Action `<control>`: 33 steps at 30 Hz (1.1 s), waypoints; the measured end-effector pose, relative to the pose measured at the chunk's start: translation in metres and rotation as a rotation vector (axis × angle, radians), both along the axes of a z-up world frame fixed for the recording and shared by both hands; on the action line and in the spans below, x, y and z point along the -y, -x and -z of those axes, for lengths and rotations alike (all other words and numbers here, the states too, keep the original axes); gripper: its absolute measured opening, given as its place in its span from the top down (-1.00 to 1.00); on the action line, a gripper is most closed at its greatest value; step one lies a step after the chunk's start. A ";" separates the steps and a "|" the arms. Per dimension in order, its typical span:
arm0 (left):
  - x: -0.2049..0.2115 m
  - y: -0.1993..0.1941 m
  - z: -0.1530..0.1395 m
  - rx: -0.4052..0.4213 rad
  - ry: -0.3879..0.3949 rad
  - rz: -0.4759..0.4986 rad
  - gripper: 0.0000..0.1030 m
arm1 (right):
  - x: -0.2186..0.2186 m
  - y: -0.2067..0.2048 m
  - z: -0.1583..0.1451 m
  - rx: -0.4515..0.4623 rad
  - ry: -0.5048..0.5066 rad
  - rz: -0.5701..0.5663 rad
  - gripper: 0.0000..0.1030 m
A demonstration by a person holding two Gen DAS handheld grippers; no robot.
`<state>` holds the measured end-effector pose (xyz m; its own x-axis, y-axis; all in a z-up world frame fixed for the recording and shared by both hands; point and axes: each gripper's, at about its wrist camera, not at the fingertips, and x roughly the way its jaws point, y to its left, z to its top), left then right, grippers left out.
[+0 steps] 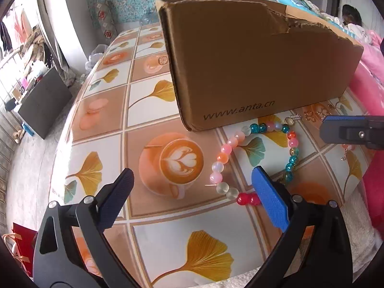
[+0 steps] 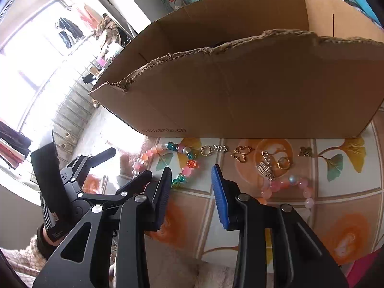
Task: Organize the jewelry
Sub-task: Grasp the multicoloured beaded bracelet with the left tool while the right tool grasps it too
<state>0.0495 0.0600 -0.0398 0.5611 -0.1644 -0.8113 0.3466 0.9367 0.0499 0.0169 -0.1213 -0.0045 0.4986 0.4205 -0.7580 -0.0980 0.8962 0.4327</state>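
Observation:
A loop of pink, clear, teal and red beads, the bead bracelet [image 1: 225,150], lies on the patterned tablecloth [image 1: 148,100] in front of a torn cardboard box [image 1: 252,60]. My left gripper [image 1: 192,177] hovers over it, jaws wide open; the red beads sit beside its blue pad [image 1: 268,196]. In the right wrist view my right gripper [image 2: 192,169] stands partly open and holds nothing, just short of the bead bracelet [image 2: 193,164]. Along the cardboard box [image 2: 240,91] lie a gold ring with clasp [image 2: 206,150], a gold butterfly charm [image 2: 241,153], a chain piece [image 2: 266,165], a hoop [image 2: 284,163] and a pink bead bracelet [image 2: 300,184].
The table's rounded edge drops to the floor on the left, where a dark cabinet [image 1: 43,105] stands. Pink bedding [image 1: 369,72] borders the table on the right. A small dark butterfly charm [image 2: 305,152] lies near the box's right end. A sleeve [image 2: 21,256] shows behind the left tool.

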 end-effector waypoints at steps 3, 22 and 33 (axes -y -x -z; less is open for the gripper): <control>-0.007 -0.004 0.003 -0.036 0.025 -0.032 -0.86 | -0.008 -0.010 0.006 -0.001 0.035 0.006 0.39; 0.002 0.016 -0.015 0.057 0.094 0.104 -0.28 | -0.040 -0.023 0.012 0.004 0.106 -0.014 0.73; 0.014 0.015 -0.006 -0.029 0.124 0.146 0.65 | -0.036 -0.015 0.014 -0.021 0.076 -0.015 0.78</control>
